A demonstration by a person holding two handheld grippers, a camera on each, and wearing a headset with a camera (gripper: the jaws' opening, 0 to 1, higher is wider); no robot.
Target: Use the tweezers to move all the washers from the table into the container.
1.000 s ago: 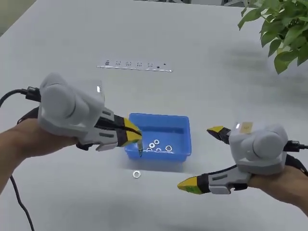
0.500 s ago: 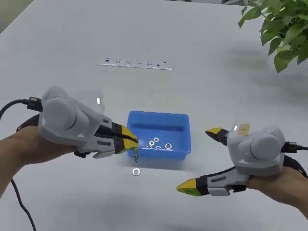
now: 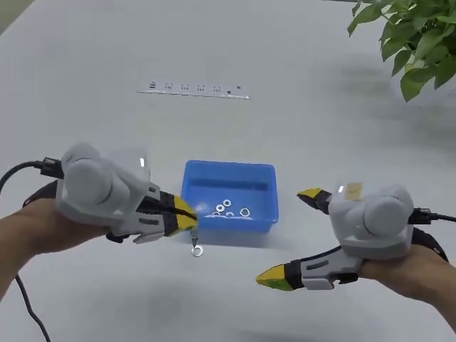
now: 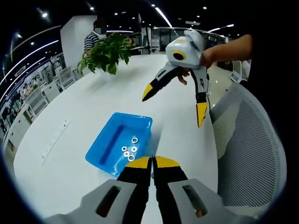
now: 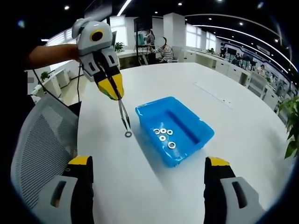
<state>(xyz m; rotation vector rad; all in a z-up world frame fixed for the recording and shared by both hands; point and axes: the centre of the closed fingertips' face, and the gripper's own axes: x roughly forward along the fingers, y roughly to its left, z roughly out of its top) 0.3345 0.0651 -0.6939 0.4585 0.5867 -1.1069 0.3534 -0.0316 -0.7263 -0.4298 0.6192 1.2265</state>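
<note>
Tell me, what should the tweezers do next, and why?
Probably pinch the lone washer on the table and lift it. The tweezers, clamped in the left gripper, have their tips right beside it, and it lies just outside the blue container, where other washers already sit.

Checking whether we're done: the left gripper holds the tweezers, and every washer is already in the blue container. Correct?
Not quite. The left gripper does hold the tweezers, but one washer lies on the table beside the blue container, by the tweezers' tips. The right gripper view shows it plainly.
</note>
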